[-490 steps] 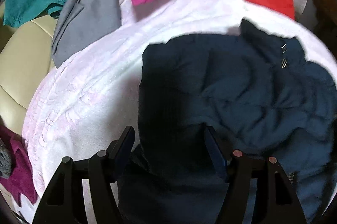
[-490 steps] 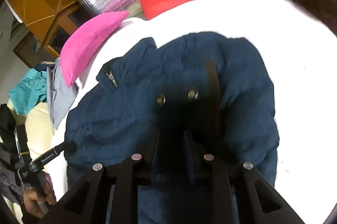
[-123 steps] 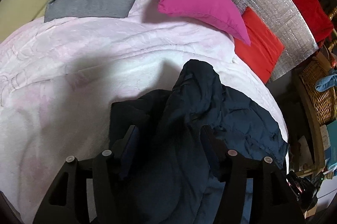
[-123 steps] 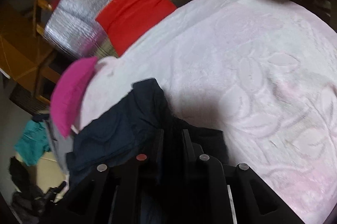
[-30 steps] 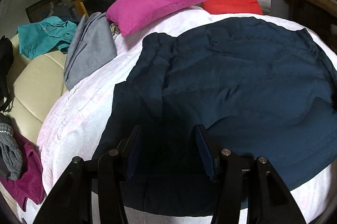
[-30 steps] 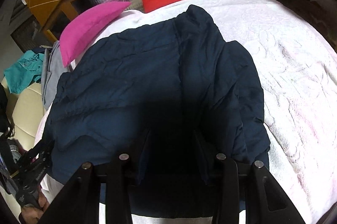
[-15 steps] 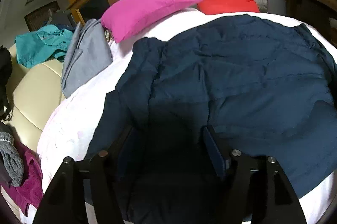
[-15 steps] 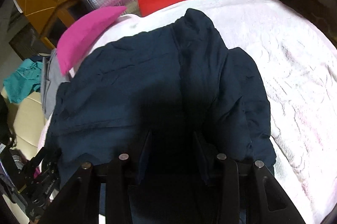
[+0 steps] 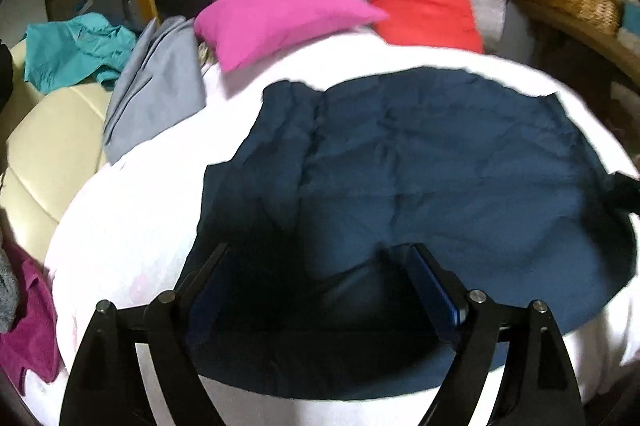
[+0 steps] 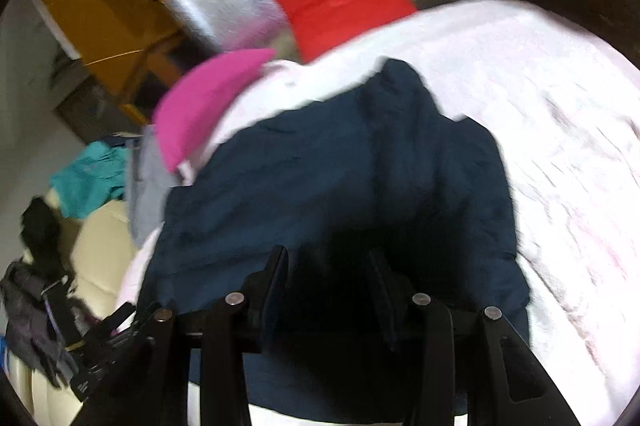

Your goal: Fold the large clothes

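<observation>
The navy jacket point(image 9: 420, 177) lies spread on the white blanket point(image 9: 132, 222), its near hem under and between both pairs of jaws. The left gripper point(image 9: 316, 286) is opening, its pads apart and clear of the cloth below them. The right gripper point(image 10: 328, 282) stands part open over dark fabric; whether it pinches a fold I cannot tell, since shadow hides the pads' tips. The step in hand looks like letting go after laying the jacket flat. To do it well, free the hem fully before lifting, so nothing drags. Beyond the jaws sit a pink pillow point(image 9: 280, 17) and red cushion point(image 9: 424, 5).
</observation>
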